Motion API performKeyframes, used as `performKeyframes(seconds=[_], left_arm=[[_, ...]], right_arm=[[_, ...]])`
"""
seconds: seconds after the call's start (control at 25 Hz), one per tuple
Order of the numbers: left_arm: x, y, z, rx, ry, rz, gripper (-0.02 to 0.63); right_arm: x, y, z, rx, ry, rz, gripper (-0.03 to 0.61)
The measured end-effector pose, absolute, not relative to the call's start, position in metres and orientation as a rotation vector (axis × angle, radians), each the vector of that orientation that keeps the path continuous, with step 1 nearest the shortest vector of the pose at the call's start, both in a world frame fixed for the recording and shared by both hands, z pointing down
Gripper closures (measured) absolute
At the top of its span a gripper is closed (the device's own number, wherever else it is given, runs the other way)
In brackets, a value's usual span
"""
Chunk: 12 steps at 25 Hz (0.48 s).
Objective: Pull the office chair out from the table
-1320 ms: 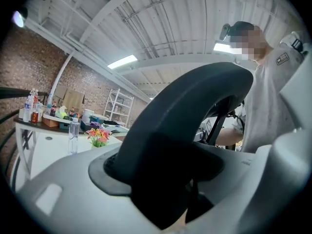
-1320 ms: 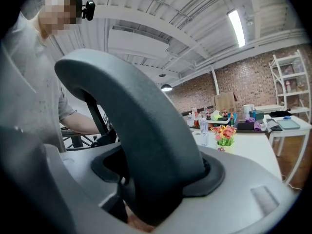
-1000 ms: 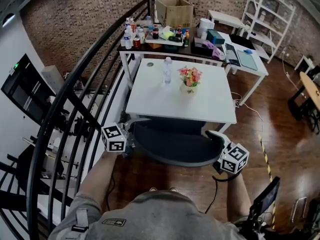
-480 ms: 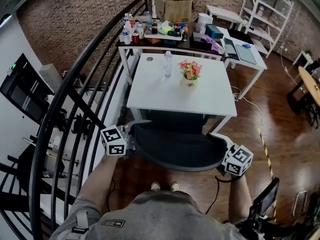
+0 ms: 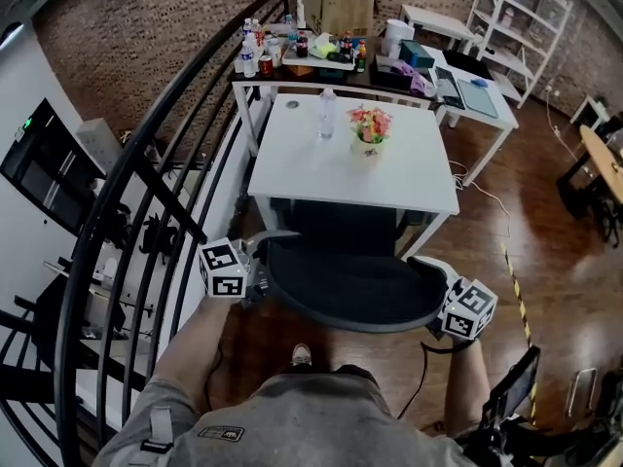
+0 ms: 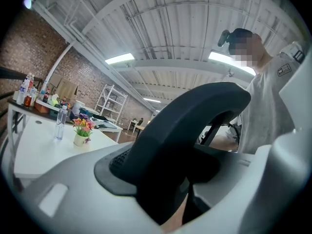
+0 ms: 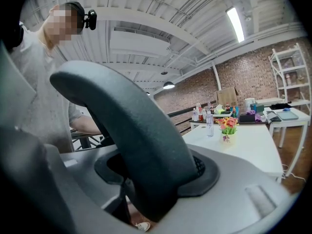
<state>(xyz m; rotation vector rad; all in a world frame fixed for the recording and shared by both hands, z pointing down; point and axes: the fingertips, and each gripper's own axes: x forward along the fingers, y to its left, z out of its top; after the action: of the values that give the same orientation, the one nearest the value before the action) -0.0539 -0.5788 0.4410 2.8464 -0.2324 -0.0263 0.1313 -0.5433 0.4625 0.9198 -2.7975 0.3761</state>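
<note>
The black office chair stands at the near edge of the white table, its curved backrest toward me and its seat still partly under the tabletop. My left gripper clamps the backrest's left end, and my right gripper clamps the right end. In the left gripper view the dark backrest edge fills the gap in the left gripper. The right gripper view shows the same edge wedged in the right gripper. Both pairs of jaws have just been closing further on that backrest.
A water bottle and a small flower pot stand on the table. A black stair railing runs close along the left. Behind are a cluttered desk, a cardboard box and white shelves. My shoe is behind the chair.
The chair has slid out from under the table toward me, and both grippers have come back with it. Only one shoe shows now, where two showed before.
</note>
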Motion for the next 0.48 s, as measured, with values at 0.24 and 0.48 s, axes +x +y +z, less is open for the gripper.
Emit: performKeyframes(seconds=[0.24, 0.48], left_arm=[[-0.046, -0.548, 0.44, 2.84, -0.273, -0.056, 0.362], [-0.04, -0.514, 0.439, 2.847, -0.297, -0.062, 0.36]], right_arm=[[0.139, -0.514, 0.461, 0.859, -2.816, 0.365, 0.325], [0.146, -0.481, 0.459, 0.83, -2.833, 0.341, 0.337]])
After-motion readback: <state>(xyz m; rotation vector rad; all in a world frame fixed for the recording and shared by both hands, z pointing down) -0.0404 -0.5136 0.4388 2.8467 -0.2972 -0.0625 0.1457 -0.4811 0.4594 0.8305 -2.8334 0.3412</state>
